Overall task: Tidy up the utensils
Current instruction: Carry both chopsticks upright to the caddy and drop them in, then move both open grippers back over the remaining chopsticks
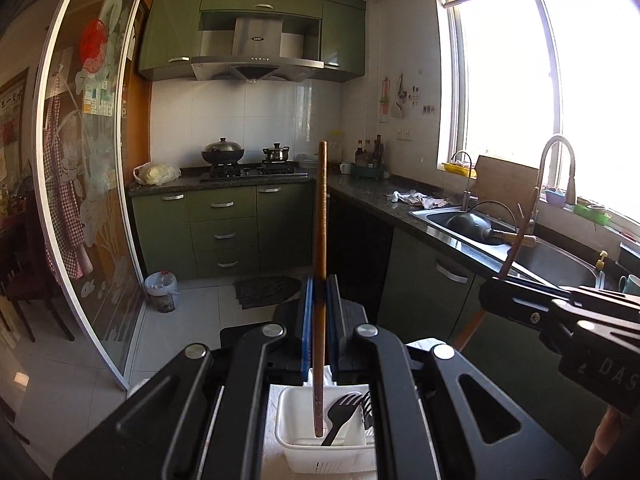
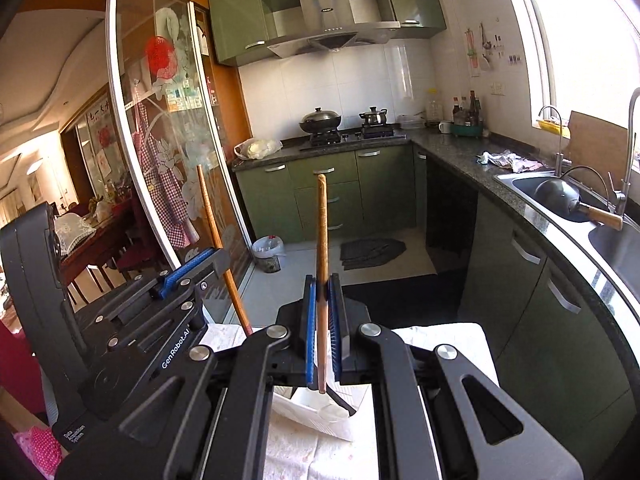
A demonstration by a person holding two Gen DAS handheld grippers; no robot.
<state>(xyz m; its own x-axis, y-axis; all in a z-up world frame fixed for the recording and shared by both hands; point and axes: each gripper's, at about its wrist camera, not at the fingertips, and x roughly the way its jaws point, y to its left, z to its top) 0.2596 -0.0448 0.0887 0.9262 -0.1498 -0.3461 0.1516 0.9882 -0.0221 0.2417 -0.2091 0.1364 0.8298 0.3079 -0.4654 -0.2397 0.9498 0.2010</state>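
My left gripper is shut on a brown wooden chopstick held upright. Its lower tip hangs inside a white plastic utensil basket that holds black forks. My right gripper is shut on a second wooden chopstick, also upright, its lower end above the white basket. The left gripper with its chopstick shows at the left of the right wrist view. The right gripper body and its chopstick show at the right of the left wrist view.
The basket stands on a white cloth on a table. A dark counter with a steel sink and a pot runs along the right. A stove with pans, green cabinets, a glass sliding door and a small bin lie ahead.
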